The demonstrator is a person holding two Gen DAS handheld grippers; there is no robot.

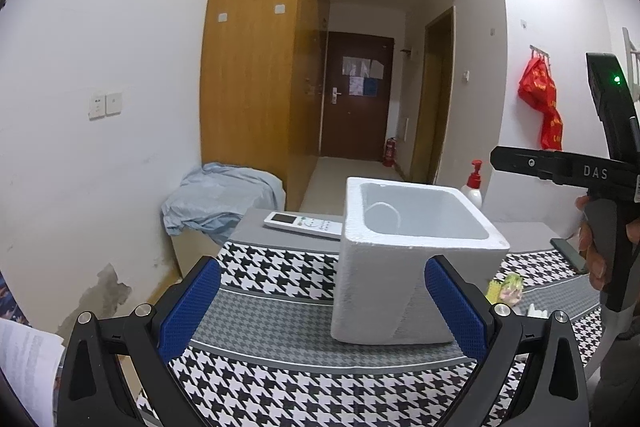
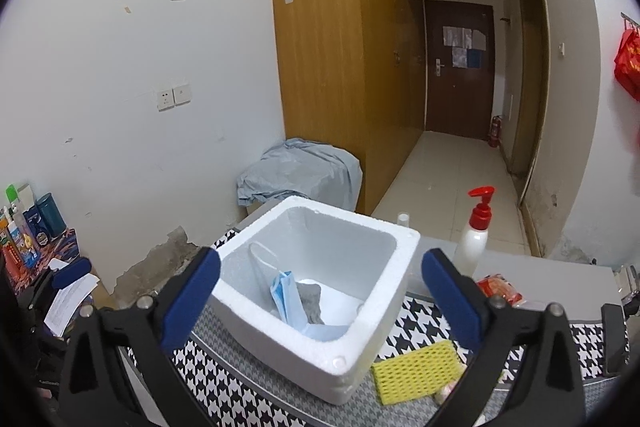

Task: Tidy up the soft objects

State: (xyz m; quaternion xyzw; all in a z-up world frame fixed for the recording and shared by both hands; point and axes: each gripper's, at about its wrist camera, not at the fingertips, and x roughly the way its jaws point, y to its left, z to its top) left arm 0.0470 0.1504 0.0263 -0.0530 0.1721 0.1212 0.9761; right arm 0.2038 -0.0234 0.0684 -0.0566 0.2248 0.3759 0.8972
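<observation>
**Yellow sponge waiting just right of the foam box**

The right gripper is hovering above the white foam box, its blue pads spread wide and holding nothing. A blue face mask and a grey cloth are already lying inside. The yellow sponge is lying flat on the houndstooth table, touching the box's near right corner, below and just inside the right pad, its long axis running roughly left to right. The right gripper is judged nearer. The left gripper is also gaping wide and empty, sitting low, level with the box's side wall, pointing forward.
</observation>
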